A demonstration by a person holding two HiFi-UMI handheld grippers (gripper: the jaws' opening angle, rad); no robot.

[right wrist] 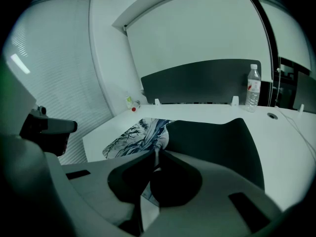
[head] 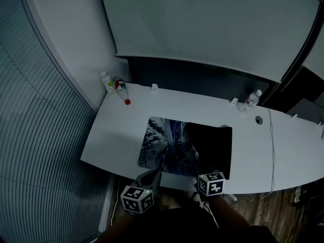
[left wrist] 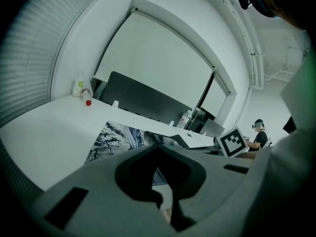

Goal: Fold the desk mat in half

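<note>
The desk mat lies on the white desk (head: 119,130). Its printed blue-grey side (head: 159,146) shows on the left, and its right part is turned over with the black underside (head: 215,146) up. My left gripper (head: 154,173) is at the mat's near edge with its jaws together on that edge (left wrist: 158,146). The printed face (left wrist: 111,137) stretches ahead of it. My right gripper (head: 199,173) is shut on the near corner of the black flap (right wrist: 157,153). The flap (right wrist: 217,147) curves up slightly over the printed part (right wrist: 136,135).
Two small bottles (head: 114,85) stand at the desk's back left corner and a clear bottle (head: 253,99) at the back right. A thin cable (head: 273,151) runs past a grommet hole (head: 259,120). Blinds (head: 40,135) line the left wall. A person (left wrist: 257,135) sits far off.
</note>
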